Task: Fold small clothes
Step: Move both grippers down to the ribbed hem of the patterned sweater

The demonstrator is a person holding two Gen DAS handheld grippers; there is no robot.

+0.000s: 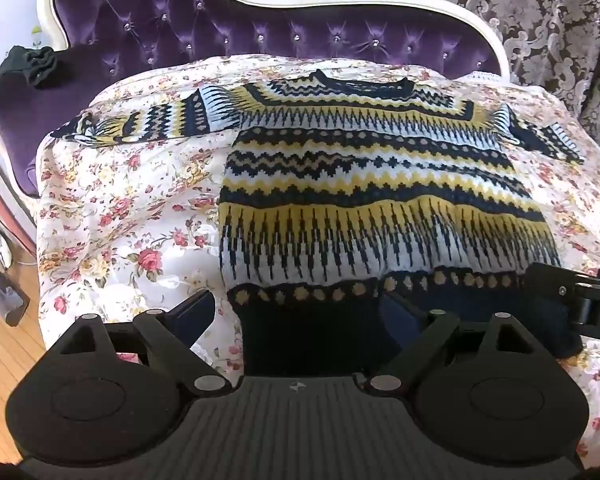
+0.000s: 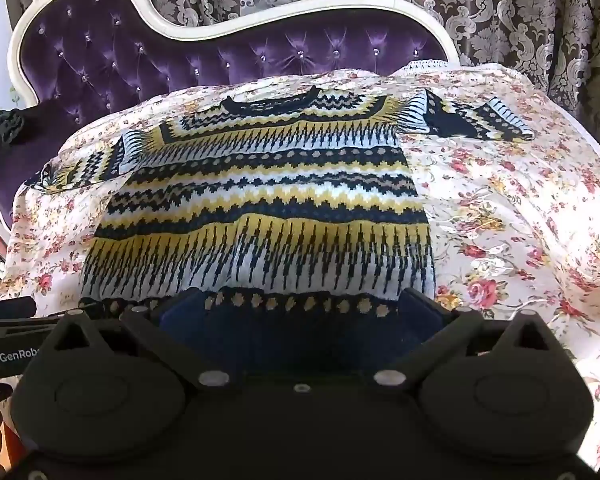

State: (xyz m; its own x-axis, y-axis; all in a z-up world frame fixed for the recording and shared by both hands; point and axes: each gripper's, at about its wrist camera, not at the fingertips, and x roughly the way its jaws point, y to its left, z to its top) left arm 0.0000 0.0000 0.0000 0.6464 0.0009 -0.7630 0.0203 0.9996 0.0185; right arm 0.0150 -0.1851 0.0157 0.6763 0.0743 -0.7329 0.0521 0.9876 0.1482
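A small knitted sweater (image 1: 372, 184) with navy, yellow and white bands lies flat, face up, on a floral cloth, neck away from me and sleeves spread to both sides. It also shows in the right wrist view (image 2: 268, 200). My left gripper (image 1: 296, 312) is open, its fingers straddling the left part of the navy hem. My right gripper (image 2: 300, 308) is open, its fingers straddling the right part of the hem. The right gripper also shows at the right edge of the left wrist view (image 1: 572, 292).
The floral cloth (image 1: 120, 220) covers a purple tufted sofa (image 1: 180, 36) with a white frame. A dark bundle of fabric (image 1: 36, 64) lies on the sofa's left arm. Patterned curtains (image 2: 500, 12) hang behind. Wooden floor (image 1: 4, 344) is at the left.
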